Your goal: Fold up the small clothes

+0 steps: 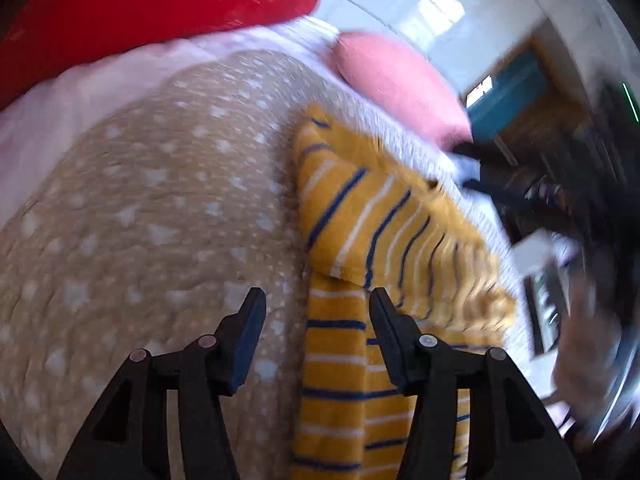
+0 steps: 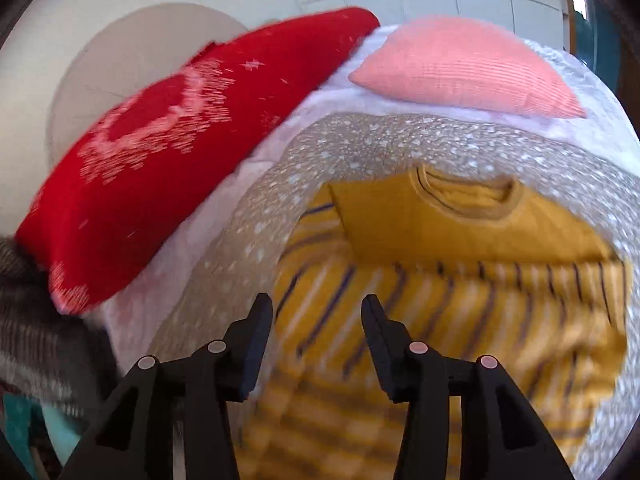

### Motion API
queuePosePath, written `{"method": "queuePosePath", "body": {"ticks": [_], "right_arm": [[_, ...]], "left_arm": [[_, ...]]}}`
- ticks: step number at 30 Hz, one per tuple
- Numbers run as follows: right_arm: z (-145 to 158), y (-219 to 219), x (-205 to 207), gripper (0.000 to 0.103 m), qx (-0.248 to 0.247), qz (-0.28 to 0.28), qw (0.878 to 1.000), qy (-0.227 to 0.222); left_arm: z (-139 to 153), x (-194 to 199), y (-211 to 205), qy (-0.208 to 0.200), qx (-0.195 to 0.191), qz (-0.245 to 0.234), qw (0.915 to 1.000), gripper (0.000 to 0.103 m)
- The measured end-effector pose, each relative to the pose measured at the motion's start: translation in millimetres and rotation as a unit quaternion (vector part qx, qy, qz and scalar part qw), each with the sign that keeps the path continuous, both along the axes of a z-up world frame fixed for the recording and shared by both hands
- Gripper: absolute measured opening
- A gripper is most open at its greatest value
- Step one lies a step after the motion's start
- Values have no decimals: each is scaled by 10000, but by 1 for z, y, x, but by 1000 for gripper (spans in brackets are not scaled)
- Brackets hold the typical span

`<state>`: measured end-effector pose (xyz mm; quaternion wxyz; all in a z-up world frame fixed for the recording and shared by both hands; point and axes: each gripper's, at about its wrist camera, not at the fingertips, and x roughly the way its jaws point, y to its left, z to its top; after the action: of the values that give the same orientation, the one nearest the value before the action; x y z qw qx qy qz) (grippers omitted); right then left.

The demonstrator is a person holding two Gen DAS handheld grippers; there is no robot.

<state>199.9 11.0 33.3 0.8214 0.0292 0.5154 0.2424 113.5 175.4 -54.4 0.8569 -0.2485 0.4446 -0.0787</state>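
A small mustard-yellow shirt with blue and white stripes (image 1: 376, 240) lies on a tan quilt with white spots (image 1: 160, 200). One side is folded over the body. In the right wrist view the shirt (image 2: 460, 280) shows its neck opening at the far end. My left gripper (image 1: 318, 304) is open and empty above the shirt's left edge. My right gripper (image 2: 318, 308) is open and empty above the striped part. Both views are blurred.
A red pillow (image 2: 180, 140) and a pink pillow (image 2: 464, 64) lie at the far side of the bed. A white bedspread (image 2: 320, 96) lies under the quilt. Dark furniture (image 1: 560, 184) and a teal door (image 1: 508, 92) stand off the bed's right.
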Motion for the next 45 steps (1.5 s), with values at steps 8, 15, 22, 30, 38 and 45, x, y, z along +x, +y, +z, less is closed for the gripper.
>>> {"method": "queuePosePath", "body": {"ticks": [8,15,22,30,38,45], "right_arm": [[-74,54,68,51,-982,305,9916,780],[-60,86,55,10,-1329,813,9867,462],[-44,125,69,4,-1195,830,9894,23],[-36,124,37,14,-952,787,9923,133],[-40,71,-67,43,-1334,1135,9845,-123],[-81,116,-82,15,-3218,1534,9309,-796]], "left_arm": [[-24,4,29,266,-232,221,9991,0],[-21,-9,45,17,-476,369,9982,0],[-19,-16,67,-137,-598,595,9963,0],[-17,-28,97,-128,-731,891,9933,3],[-14,-34,116,-198,-959,1173,9883,16],[-12,-35,106,-184,-713,1098,9912,16]]}}
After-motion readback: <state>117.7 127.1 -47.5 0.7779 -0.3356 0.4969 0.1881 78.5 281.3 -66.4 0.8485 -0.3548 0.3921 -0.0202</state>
